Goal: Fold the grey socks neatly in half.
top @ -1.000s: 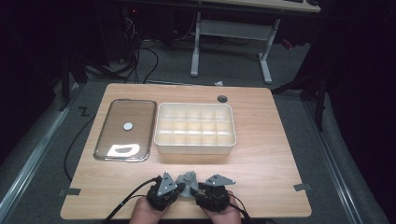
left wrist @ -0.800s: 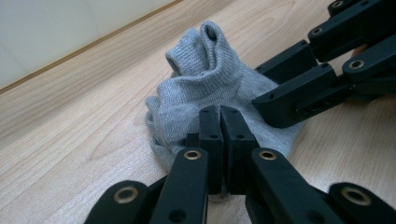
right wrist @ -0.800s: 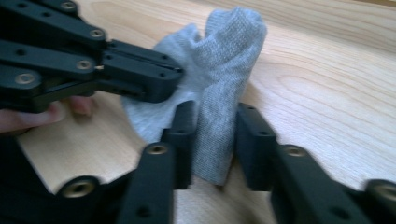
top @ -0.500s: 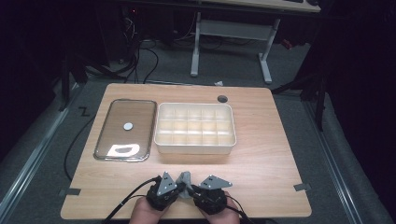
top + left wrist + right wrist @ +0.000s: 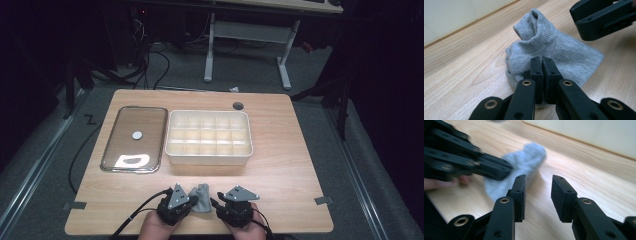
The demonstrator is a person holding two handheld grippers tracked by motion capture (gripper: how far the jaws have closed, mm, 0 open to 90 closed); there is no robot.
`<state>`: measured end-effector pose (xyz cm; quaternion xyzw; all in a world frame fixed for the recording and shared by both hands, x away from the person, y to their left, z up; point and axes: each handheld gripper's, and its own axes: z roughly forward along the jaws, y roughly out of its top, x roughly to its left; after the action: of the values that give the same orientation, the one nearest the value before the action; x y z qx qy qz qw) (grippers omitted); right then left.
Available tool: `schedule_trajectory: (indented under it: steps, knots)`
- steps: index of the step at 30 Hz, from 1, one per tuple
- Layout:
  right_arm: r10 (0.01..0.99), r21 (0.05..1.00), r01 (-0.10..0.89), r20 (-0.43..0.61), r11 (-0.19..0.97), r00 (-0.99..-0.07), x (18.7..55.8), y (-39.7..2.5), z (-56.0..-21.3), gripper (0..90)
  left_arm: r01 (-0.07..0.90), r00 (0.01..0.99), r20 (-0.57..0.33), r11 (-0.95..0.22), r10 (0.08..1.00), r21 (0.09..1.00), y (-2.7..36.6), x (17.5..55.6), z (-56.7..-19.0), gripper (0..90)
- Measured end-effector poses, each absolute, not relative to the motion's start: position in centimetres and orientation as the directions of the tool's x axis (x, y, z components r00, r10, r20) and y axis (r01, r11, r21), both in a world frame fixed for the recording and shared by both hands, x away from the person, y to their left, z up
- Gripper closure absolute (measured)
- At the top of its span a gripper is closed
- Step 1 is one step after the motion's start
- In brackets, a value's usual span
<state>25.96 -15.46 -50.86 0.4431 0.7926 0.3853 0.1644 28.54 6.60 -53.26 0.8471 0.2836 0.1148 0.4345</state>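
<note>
A small grey knitted sock (image 5: 201, 197) lies bunched on the pale wooden table (image 5: 290, 150) at its near edge, between the two hands and well short of the cream plastic divided box (image 5: 208, 136) and the clear lidded tray (image 5: 135, 138) beyond it. The left gripper (image 5: 541, 65) has its jaws pressed together on the sock's near edge, pinning a fold of the fabric; the right gripper (image 5: 537, 195) hangs just beside the sock with its jaws spread and nothing between them. The step in hand looks like taking hold of the sock with both tools; next the right one would need to close on the far side of the cloth. Against the earlier frames, the right gripper has edged outward a little, while the box and tray sit unchanged
</note>
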Motion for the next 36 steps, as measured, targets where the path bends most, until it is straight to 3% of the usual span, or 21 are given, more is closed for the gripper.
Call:
schedule_trajectory:
  steps: [5, 10, 23, 36]
  knots:
    - [0.846, 0.755, 0.567, 0.03, 0.33, -0.532, 26.9, -15.4, -51.3, 83.6, 0.382, 0.814, -0.056, -0.461, 0.578, 0.801, 6.6, 28.6, -53.3, 87.3]
    - [0.83, 0.773, 0.534, 0.016, 0.344, -0.557, 27.4, -15.0, -51.3, 89.7, 0.38, 0.814, -0.052, -0.462, 0.579, 0.801, 6.6, 28.5, -53.3, 87.1]
    - [0.814, 0.745, 0.57, 0.062, 0.347, -0.577, 26.7, -14.6, -52.7, 90.0, 0.373, 0.807, -0.034, -0.464, 0.59, 0.804, 6.4, 28.3, -53.2, 86.5]
    - [0.78, 0.788, 0.502, 0.044, 0.357, -0.624, 26.0, -12.7, -52.0, 90.0, 0.364, 0.81, -0.025, -0.468, 0.586, 0.805, 6.4, 28.1, -53.2, 83.3]
